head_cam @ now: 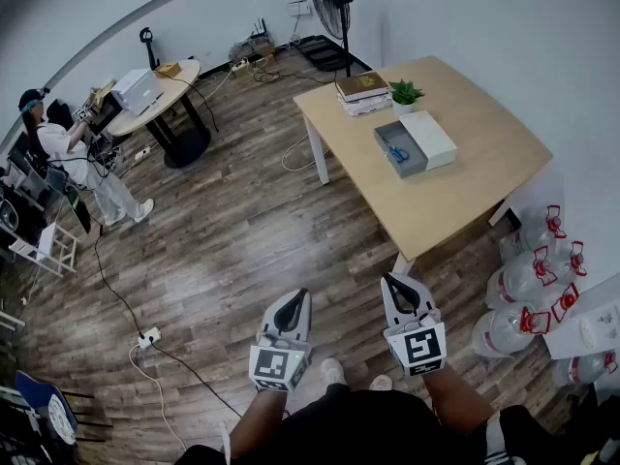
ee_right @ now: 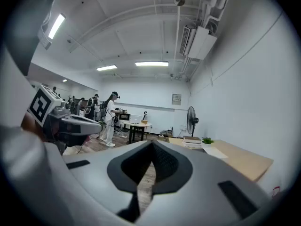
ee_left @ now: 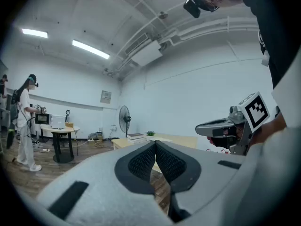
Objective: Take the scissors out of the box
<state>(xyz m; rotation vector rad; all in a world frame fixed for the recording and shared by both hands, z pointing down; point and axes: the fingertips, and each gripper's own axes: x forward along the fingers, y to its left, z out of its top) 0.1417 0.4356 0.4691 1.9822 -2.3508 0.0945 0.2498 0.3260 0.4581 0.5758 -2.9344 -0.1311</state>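
The left hand-held gripper [head_cam: 299, 295] and right hand-held gripper [head_cam: 393, 280] both have their jaws pressed together on nothing, above a dark wood-plank floor [head_cam: 232, 240]. Ahead and to their right stands a pale wooden worktop [head_cam: 484, 177]. On it an open grey box [head_cam: 417, 165] holds the blue-handled scissors [head_cam: 396, 152], with a white lid [head_cam: 429, 139] touching its far side. Stacked books [head_cam: 363, 89] and a potted plant [head_cam: 405, 93] sit beyond. Water bottles [head_cam: 528, 279] cluster right of the right hand-held gripper.
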